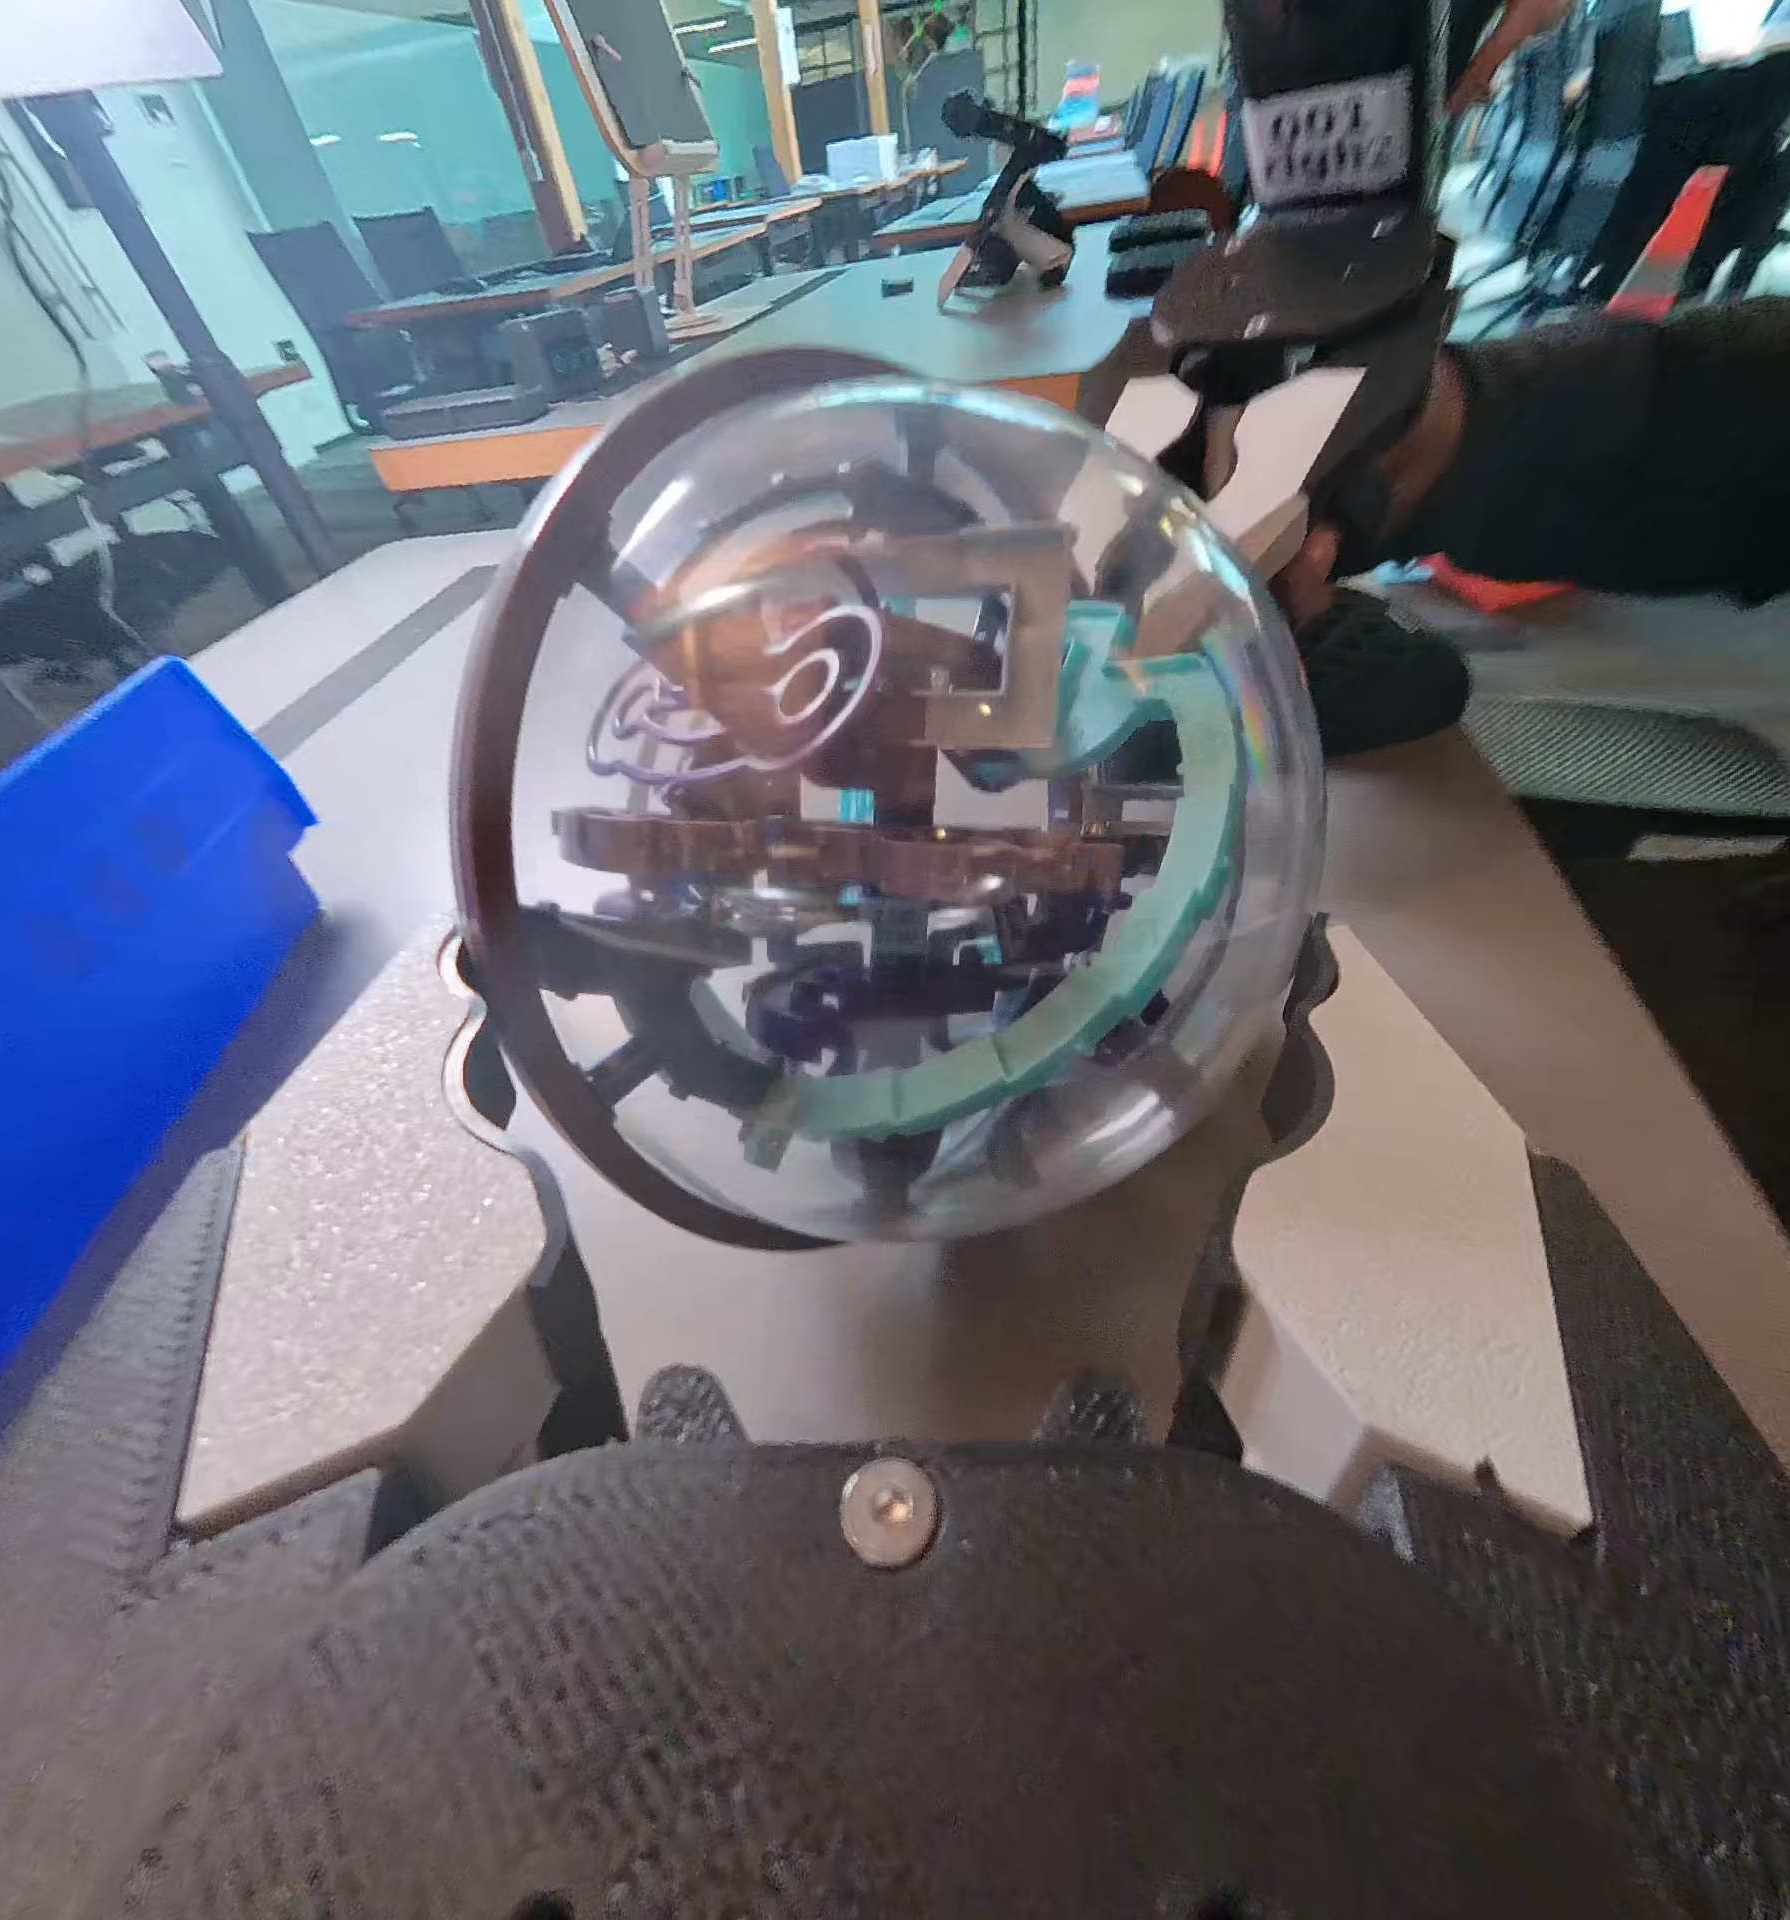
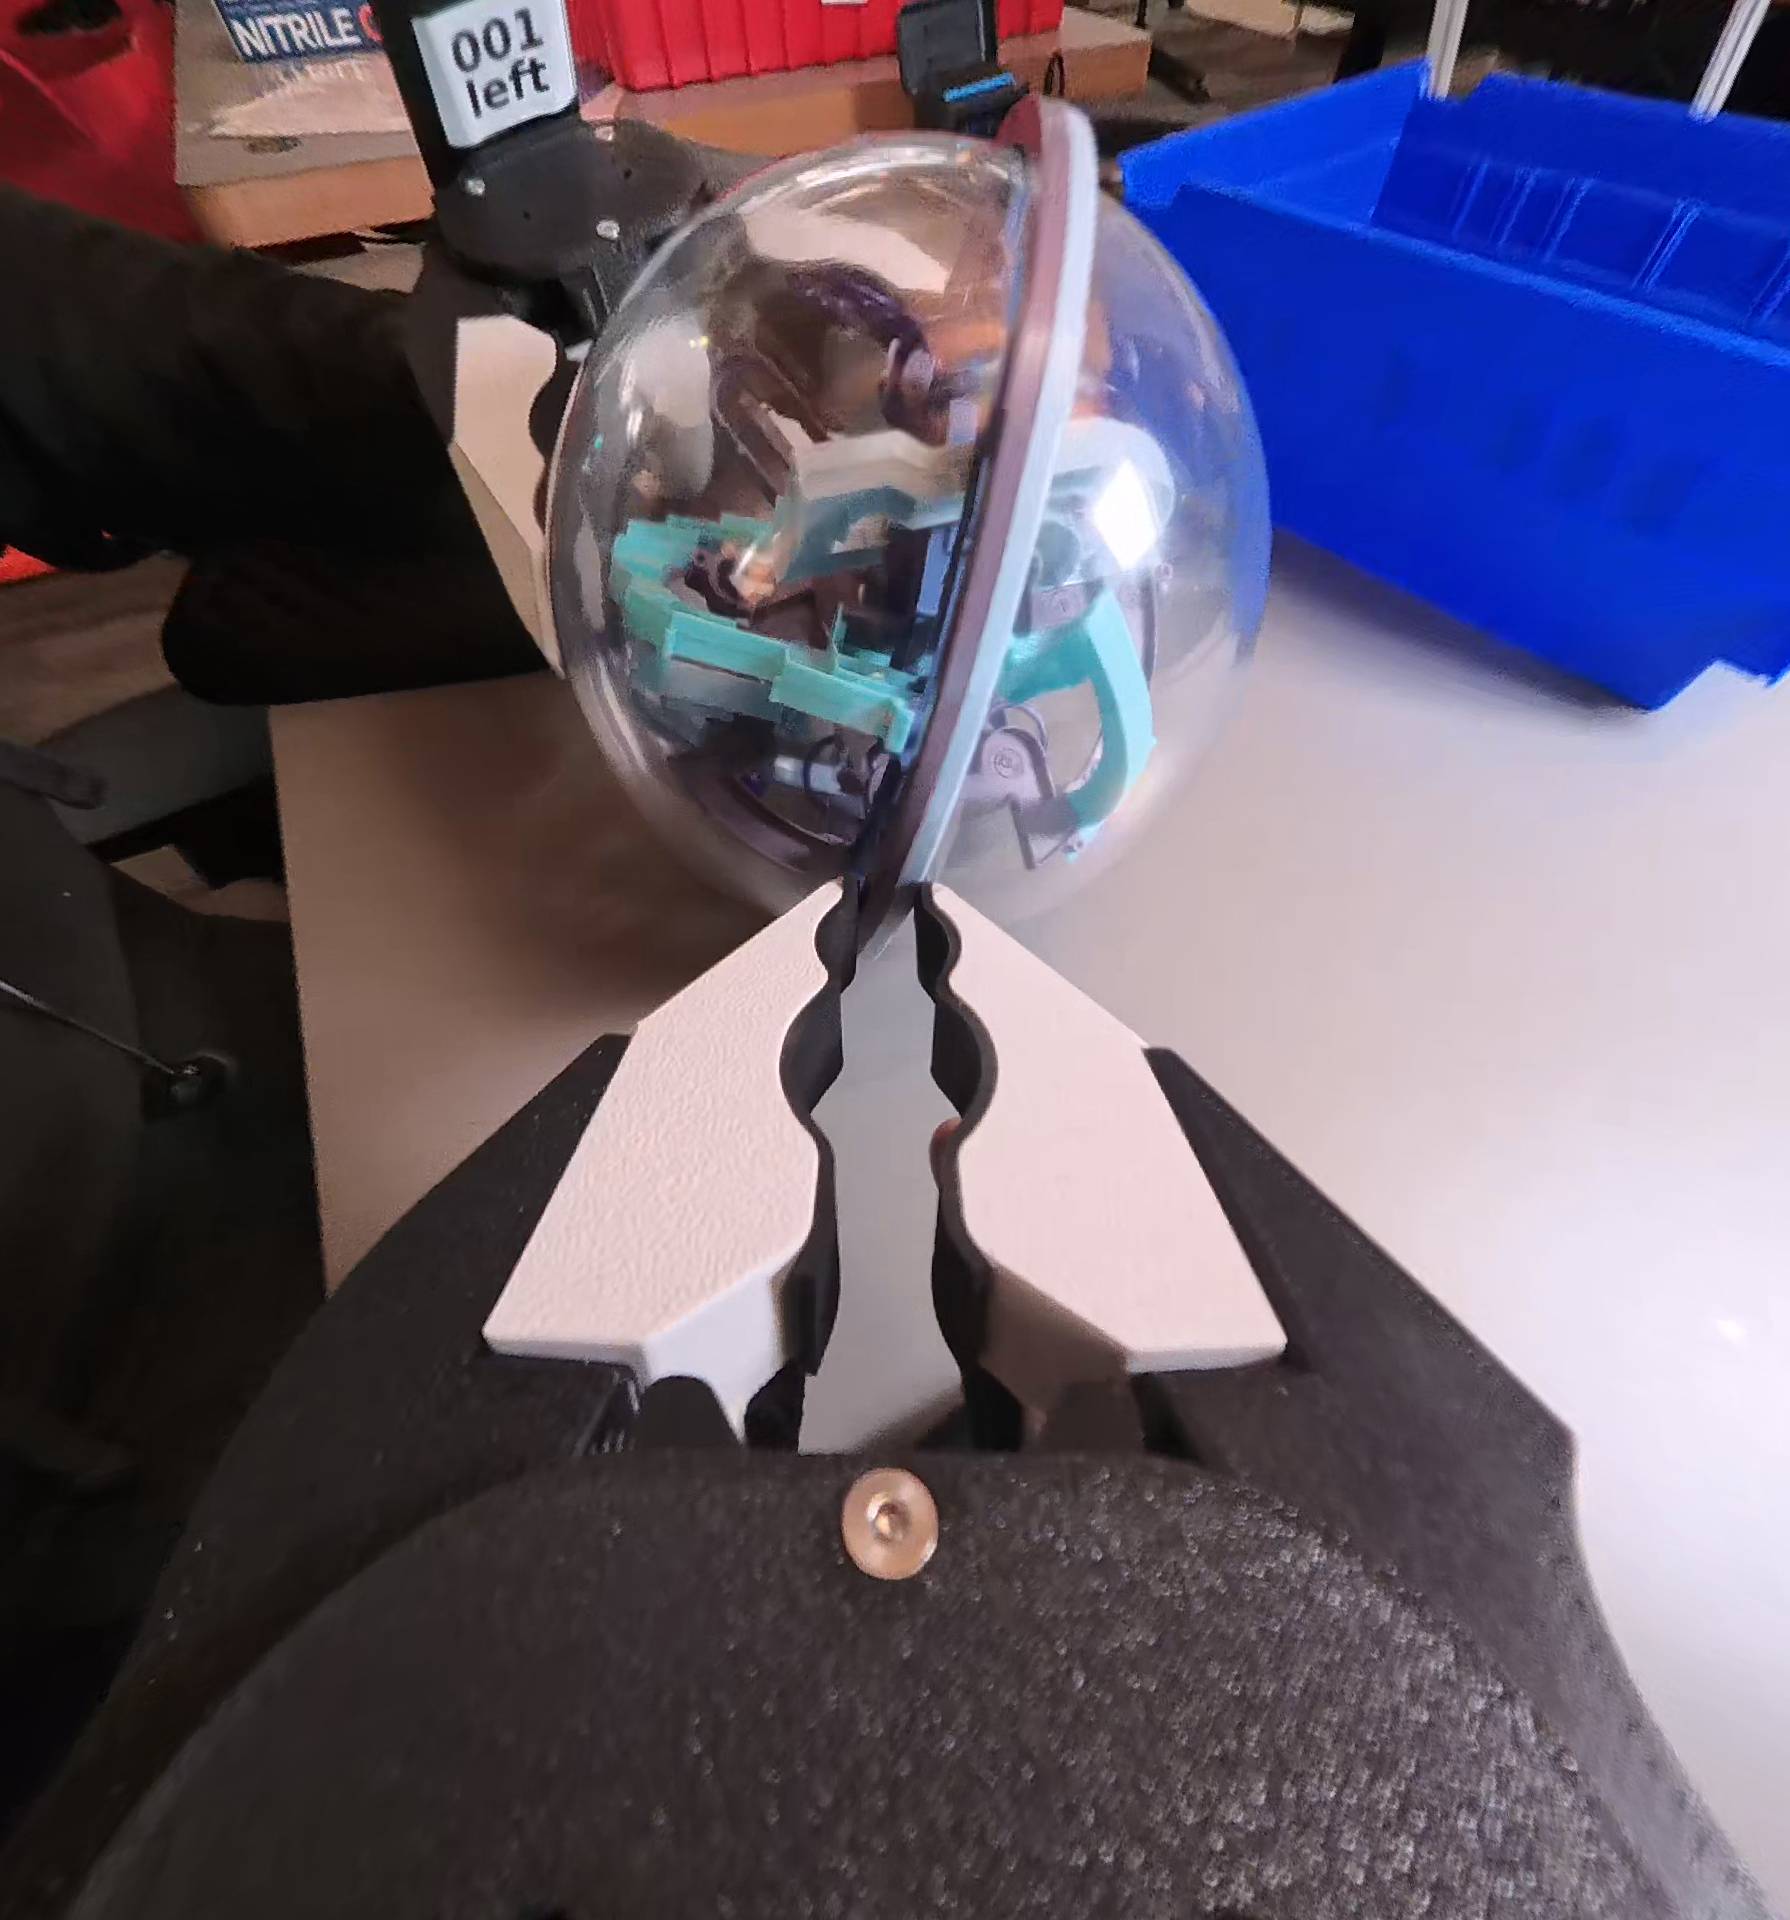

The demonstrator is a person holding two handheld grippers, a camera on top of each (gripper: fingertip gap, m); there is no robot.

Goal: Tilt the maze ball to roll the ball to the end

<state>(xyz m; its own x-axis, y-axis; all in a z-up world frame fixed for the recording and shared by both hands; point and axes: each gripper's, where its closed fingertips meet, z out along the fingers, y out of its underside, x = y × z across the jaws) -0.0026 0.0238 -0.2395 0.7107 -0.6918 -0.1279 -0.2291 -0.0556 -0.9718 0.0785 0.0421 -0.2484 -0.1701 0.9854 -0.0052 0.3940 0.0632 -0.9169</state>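
I cannot pick out the small ball inside the maze ball: the tracks blur and glare washes the clear shell. My left gripper has its fingertips mostly hidden behind the sphere, only dark pad edges showing at 9 and 3 o'clock of its lower half. The fingers stand wide, one on each side of the shell and pressed against it, so the sphere is clamped there, lifted off the pale table. From my right gripper the sphere sits at 12 o'clock, just past the tips. Those jaws are nearly together, pinching the dark rim that rings the sphere where it comes down between the pads. A blue bin lies at 2 o'clock, cut off by the frame edge.
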